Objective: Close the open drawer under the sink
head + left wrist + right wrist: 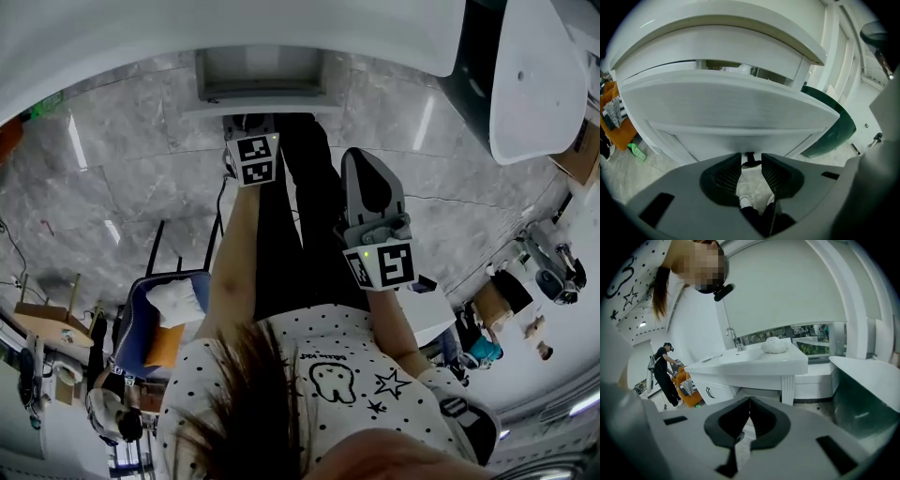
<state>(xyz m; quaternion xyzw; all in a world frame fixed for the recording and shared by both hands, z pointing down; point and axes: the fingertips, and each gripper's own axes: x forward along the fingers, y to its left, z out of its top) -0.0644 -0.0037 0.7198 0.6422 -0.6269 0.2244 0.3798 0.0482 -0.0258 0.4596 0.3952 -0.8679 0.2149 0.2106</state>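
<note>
The white drawer stands pulled out from under the sink counter. In the left gripper view its wide front panel fills the middle, below the counter edge. My left gripper is right at that panel and open. A small dark handle shows in the gap between its fingertips, and the pads do not press on it. My right gripper is shut and empty. It hangs further right and back from the drawer, and looks at the sink from the side.
A faucet and a white lump stand on the sink top. A white tub lies to the right. A blue chair is at the left. A person in black stands beyond the sink by an orange seat.
</note>
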